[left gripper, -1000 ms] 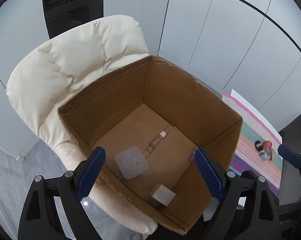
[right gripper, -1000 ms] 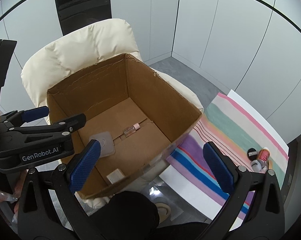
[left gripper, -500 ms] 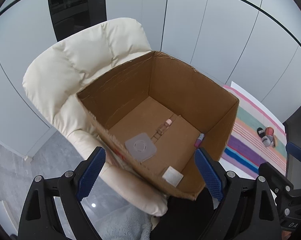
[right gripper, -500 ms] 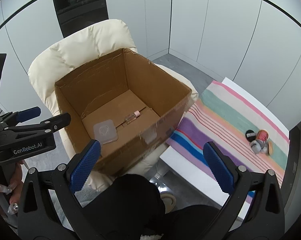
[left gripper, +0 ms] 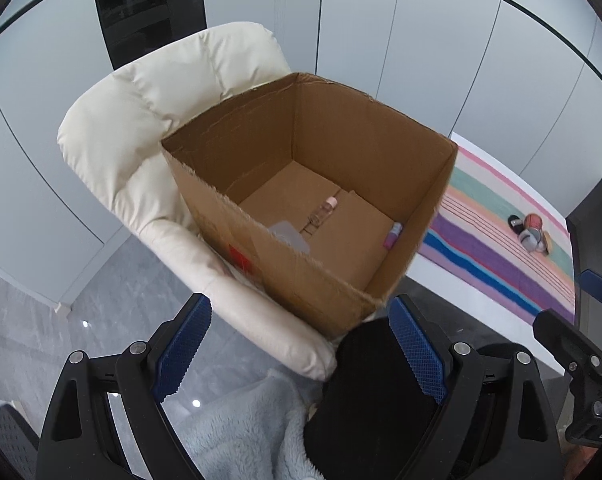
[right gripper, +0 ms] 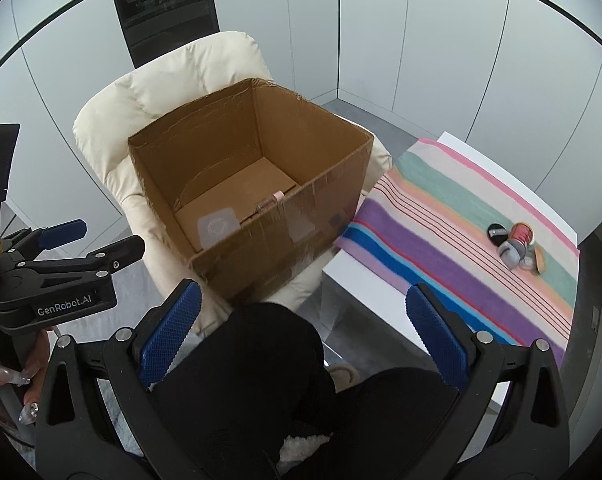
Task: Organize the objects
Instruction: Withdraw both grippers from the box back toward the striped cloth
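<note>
Partly done: box (left gripper: 341, 184) holds a few small items, a cluster (right gripper: 517, 246) remains on the desk (right gripper: 365, 276); left claw (left gripper: 301, 354) and right claw (right gripper: 301, 336) both released, empty.

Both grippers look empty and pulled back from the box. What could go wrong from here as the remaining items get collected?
1. The cardboard box rests on a soft cream chair, not a firm surface; a knock to its rim might tip it.
2. The leftover small items lie clustered and touching on the striped cloth; gripping one may scatter the others.
3. The small pink-capped bottle lies loose on the box floor; dropped items may hit it.
</note>
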A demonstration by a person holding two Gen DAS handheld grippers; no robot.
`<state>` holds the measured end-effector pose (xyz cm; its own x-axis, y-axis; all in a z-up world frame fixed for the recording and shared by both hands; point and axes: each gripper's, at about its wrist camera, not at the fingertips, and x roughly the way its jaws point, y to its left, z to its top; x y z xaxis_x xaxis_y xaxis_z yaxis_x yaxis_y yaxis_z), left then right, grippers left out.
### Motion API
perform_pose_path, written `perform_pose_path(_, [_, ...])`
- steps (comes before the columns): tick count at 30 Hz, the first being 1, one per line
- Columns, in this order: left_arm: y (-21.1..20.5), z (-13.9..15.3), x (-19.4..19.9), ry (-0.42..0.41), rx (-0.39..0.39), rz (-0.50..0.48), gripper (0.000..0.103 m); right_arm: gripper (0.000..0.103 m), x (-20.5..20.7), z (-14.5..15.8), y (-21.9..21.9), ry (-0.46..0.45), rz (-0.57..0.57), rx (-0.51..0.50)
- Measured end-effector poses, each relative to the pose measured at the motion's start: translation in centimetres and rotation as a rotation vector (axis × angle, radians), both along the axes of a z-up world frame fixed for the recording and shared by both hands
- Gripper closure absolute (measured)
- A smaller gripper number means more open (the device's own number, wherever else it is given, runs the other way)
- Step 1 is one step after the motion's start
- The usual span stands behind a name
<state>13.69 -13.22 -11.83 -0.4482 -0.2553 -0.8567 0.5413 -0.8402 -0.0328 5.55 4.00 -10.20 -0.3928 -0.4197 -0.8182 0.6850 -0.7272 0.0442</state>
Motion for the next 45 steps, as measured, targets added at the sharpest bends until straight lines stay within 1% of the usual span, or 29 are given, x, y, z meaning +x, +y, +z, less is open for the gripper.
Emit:
perform_pose_path(4, [0.7,0.3,0.4,0.009,-0.003,-0.007,0.011,0.0,0.6,0.2,1.1,-0.002,-0.014,-0.006])
perform_pose_path(15, [2.6,1.2,-0.3,0.022,-0.023,-0.054,0.011,0.0,0.9,1.0,2.5,0.017,-0.046,-0.028])
perform_pose_path(19, [3.2,1.4,-1.1,0.024,-0.017,-0.075,0.011,0.0,0.4,1.2,3.5,0.022,-0.079,-0.037])
perform_pose_path(24, [5.1,1.6,-3.0,0.029,-0.017,-0.132,0.011,0.0,-0.4,1.3,5.7,0.037,-0.136,-0.031])
perform_pose_path(28, [7.5,1.5,-4.8,0.03,-0.019,-0.199,0.011,0.0,-1.3,1.2,8.6,0.035,-0.208,-0.032])
perform_pose_path(32, [11.0,1.1,-6.9,0.021,-0.02,-0.289,0.011,0.0,-2.2,0.9,11.9,0.024,-0.286,-0.031])
perform_pose_path(39, [16.2,0.5,-9.9,0.01,-0.006,-0.414,0.011,0.0,-3.5,0.4,19.1,0.011,-0.455,-0.026])
perform_pose_path(45, [21.3,0.1,-12.3,0.01,0.015,-0.531,0.011,0.0,-3.7,0.0,24.7,-0.001,-0.585,-0.022])
